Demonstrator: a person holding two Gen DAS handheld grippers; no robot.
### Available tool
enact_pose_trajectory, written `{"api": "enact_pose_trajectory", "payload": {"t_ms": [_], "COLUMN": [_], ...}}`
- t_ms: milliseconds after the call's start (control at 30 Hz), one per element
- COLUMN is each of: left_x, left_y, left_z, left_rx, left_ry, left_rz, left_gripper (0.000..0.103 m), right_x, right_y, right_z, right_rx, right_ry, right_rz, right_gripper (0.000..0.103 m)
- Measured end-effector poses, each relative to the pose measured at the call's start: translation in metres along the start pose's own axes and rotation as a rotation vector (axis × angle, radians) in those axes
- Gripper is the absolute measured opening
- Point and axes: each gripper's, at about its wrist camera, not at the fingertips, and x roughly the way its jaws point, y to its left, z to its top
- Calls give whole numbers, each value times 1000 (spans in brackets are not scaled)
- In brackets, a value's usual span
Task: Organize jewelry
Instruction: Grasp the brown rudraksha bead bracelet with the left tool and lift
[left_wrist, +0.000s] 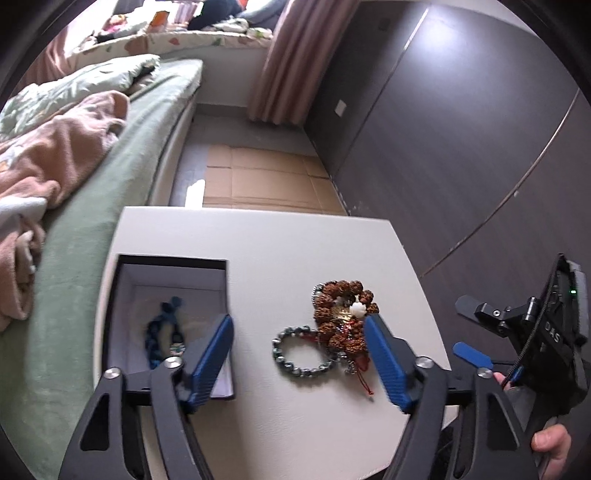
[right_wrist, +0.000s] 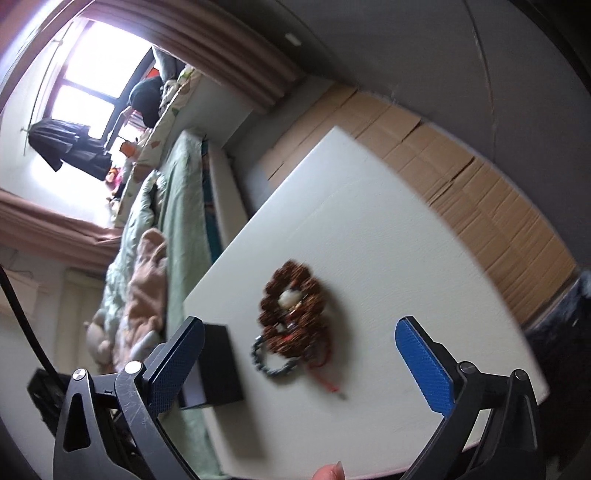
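**Jewelry heaped on a white tabletop beside an open box**

Jewelry lies in a tangled pile near the middle of the white tabletop (left_wrist: 280, 424): a brown bracelet (left_wrist: 343, 314) of knobbly beads sits partly on a grey bead bracelet (left_wrist: 299, 354), hiding part of its loop. Red cord (left_wrist: 364, 373) trails from the pile; where it attaches is hard to make out. The right wrist view is tilted and blurred, so the pile's details smear there.

A dark box (left_wrist: 166, 325) with a white lining stands open at the tabletop's left side, well apart from the pile. Inside lies a blue bracelet (left_wrist: 162, 339), its lower end hidden behind one finger of the left claw (left_wrist: 299, 328).

The left claw is spread wide above the tabletop, holding nothing, one finger over the box and the other just beside the brown beads. The right claw (right_wrist: 299, 328) is also wide and empty.

A bed (left_wrist: 110, 184) with green sheet and pink blanket runs along the left. Flattened cardboard (left_wrist: 258, 181) covers the floor beyond.
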Motion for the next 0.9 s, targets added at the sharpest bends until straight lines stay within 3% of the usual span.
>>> {"api": "enact_pose_trajectory", "payload": {"t_ms": [67,267,333,600,800,900], "left_x": [11,45,57,93,117,127], "left_y": [-7,-29,-33,-41,-41,-37], "left_z": [2,6,8,12,5,0], "left_rx": [6,35,30,33,34,18], "left_ry": [22,101,128,202,249,279], "left_rz": [-10,-5,12,52,97,92], "left_gripper": [60,52,41,40,40,21], "right_x": [-4,0,2,-4,11,12], "right_y": [-4,-8,-13,-15,-14,-14], "right_z": [1,8,9,10,10,9], "right_rx": [-1,-17,7,9,-3,-6], "right_ry": [-27,18,36,-12,47,47], "right_rz": [-21,-28,-15,-39,-18,-16], "right_gripper": [103,103,103,103,101,94]}}
